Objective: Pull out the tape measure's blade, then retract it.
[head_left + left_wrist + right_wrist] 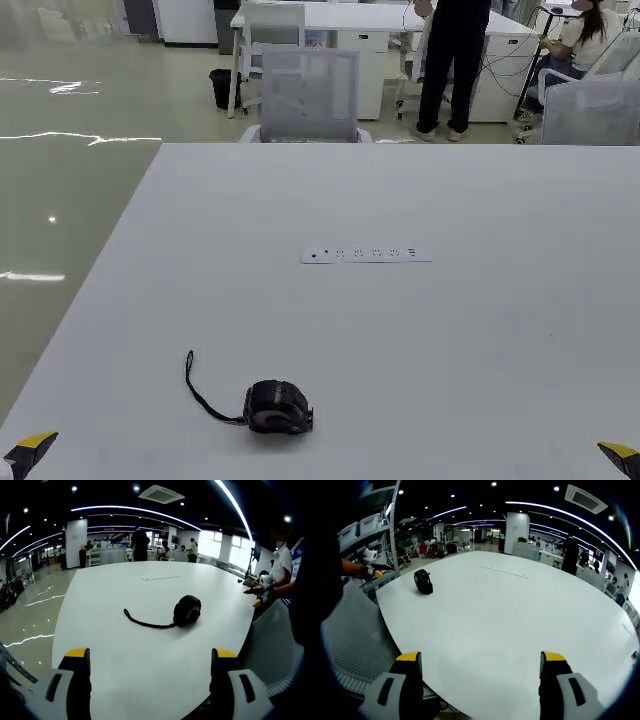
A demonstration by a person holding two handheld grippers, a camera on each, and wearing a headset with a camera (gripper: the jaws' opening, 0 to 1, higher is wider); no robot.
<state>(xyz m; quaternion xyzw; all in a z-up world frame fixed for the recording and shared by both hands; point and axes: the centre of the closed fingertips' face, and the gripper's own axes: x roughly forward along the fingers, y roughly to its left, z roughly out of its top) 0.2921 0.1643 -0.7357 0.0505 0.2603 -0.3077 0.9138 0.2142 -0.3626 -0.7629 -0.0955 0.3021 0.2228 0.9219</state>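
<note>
Left hand-held gripper (151, 653): jaws spread wide, nothing in them. Right hand-held gripper (480, 656): same, wide & empty. Tape measure (279, 406) sits lower centre of the head view on the white desk (450, 340), clear of both grippers, black strap (200, 385) trailing to its upper left.

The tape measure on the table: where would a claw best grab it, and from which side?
Probably the black case itself, pinched across its broad sides. The thin, loose strap would only drag the case along. The open left claw sits nearer to it than the right one, so coming in from the near edge of the table looks easiest.
</note>
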